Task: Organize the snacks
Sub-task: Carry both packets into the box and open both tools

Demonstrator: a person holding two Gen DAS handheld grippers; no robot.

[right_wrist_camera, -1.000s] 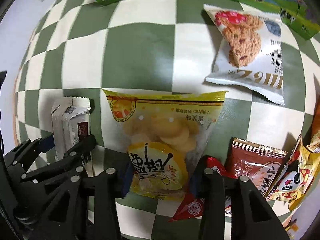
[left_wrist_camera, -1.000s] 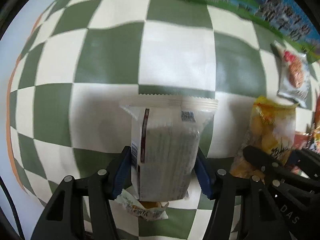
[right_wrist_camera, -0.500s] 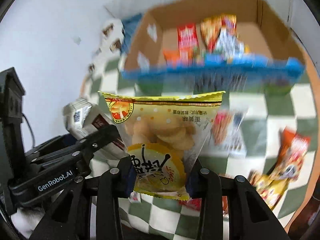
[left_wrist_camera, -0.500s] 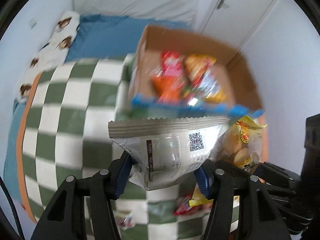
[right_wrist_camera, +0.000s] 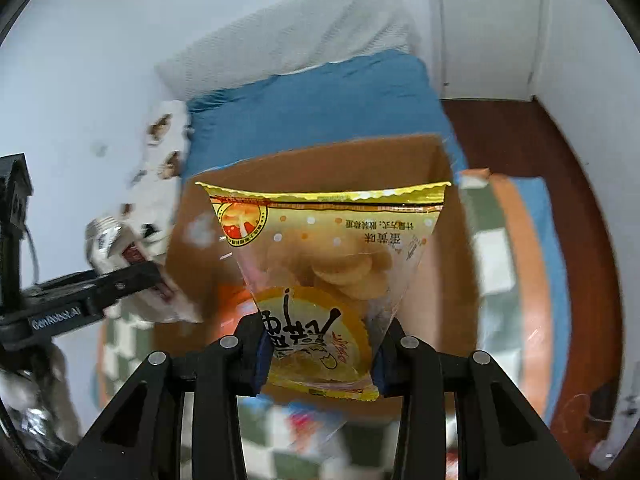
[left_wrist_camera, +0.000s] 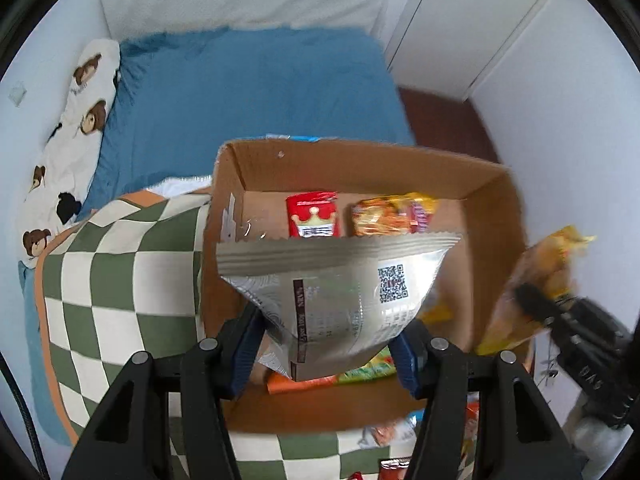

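Observation:
My left gripper (left_wrist_camera: 328, 348) is shut on a silver snack packet (left_wrist_camera: 340, 292) and holds it over the open cardboard box (left_wrist_camera: 496, 208). The box holds a red packet (left_wrist_camera: 314, 220), an orange packet (left_wrist_camera: 392, 214) and others. My right gripper (right_wrist_camera: 320, 352) is shut on a yellow biscuit bag (right_wrist_camera: 324, 264), held up in front of the same box (right_wrist_camera: 320, 160). The yellow bag also shows at the right of the left wrist view (left_wrist_camera: 540, 272), and the silver packet at the left of the right wrist view (right_wrist_camera: 116, 240).
The box stands on a green-and-white checked cloth (left_wrist_camera: 120, 280) with an orange border. Loose snack packets (left_wrist_camera: 392, 436) lie on the cloth in front of the box. A blue bed (left_wrist_camera: 248, 88) with a bear-print pillow (left_wrist_camera: 72, 120) lies behind. White doors (right_wrist_camera: 488, 28) stand at the far right.
Both grippers have lifted their packets off the cloth and carried them forward to the box. The box now fills the middle of both views.

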